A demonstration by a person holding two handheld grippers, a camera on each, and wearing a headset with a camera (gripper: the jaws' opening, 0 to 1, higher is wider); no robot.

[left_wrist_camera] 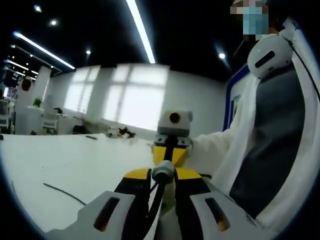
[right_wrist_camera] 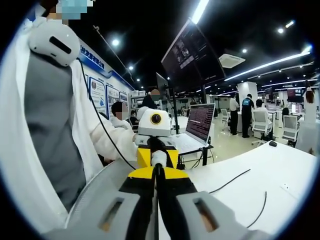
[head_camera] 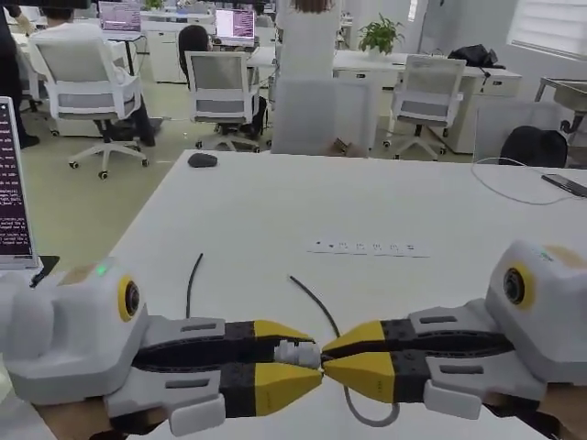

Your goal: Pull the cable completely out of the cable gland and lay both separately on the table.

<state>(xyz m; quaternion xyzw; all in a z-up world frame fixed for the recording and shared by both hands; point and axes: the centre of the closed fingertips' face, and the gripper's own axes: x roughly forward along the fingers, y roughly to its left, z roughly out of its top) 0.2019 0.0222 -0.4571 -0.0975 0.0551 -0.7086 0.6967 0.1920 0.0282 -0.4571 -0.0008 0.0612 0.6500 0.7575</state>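
Observation:
In the head view my two grippers meet tip to tip over the white table (head_camera: 303,211). The left gripper (head_camera: 315,363) is shut on a small grey cable gland (head_camera: 295,353). My right gripper (head_camera: 328,358) is shut on the thin black cable just beside the gland. A loop of cable (head_camera: 369,419) hangs below the right jaws. The left gripper view has the gland (left_wrist_camera: 163,171) at the tips of the left gripper (left_wrist_camera: 163,176), black cable (left_wrist_camera: 155,204) running back between its jaws, and the right gripper (left_wrist_camera: 170,154) facing it. In the right gripper view, the right gripper (right_wrist_camera: 157,171) points at the gland (right_wrist_camera: 158,158).
Two loose black cable pieces (head_camera: 192,283) (head_camera: 315,304) lie on the table ahead of the grippers. A white power strip (head_camera: 362,247) sits mid-table, a mouse (head_camera: 202,160) at the far edge. A laptop (head_camera: 11,188) stands at the left. Office chairs (head_camera: 87,82) and people are beyond.

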